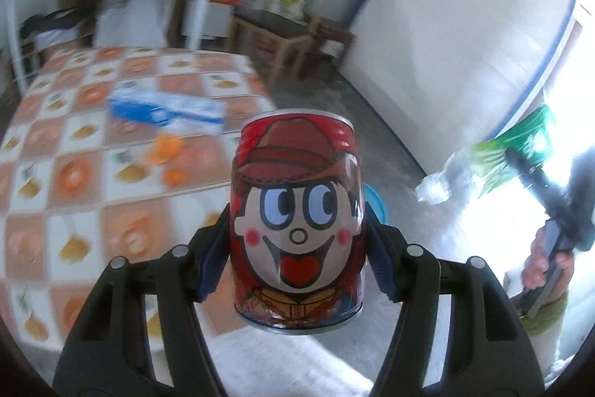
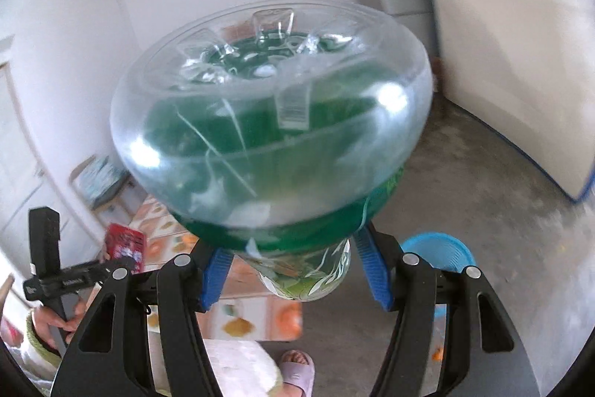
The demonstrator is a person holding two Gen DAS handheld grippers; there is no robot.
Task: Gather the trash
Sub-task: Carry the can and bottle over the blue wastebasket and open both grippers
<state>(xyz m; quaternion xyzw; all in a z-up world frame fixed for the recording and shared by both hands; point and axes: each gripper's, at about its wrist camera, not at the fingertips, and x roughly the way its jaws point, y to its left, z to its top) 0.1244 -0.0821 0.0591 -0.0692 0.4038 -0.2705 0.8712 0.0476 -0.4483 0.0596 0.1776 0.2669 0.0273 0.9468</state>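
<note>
Two grippers carry trash above the floor, left gripper (image 1: 297, 248) clamping a red cartoon can (image 1: 297, 222), right gripper (image 2: 293, 270) clamping a green plastic bottle (image 2: 275, 121); next, probably dropping both into the blue bin (image 2: 442, 252).

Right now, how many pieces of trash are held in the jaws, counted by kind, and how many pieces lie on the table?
Cans held: 1, the red can
Plastic bottles held: 1, the green-label bottle
Orange peel pieces on the table: 2
Blue boxes on the table: 1
Total: 5
</note>
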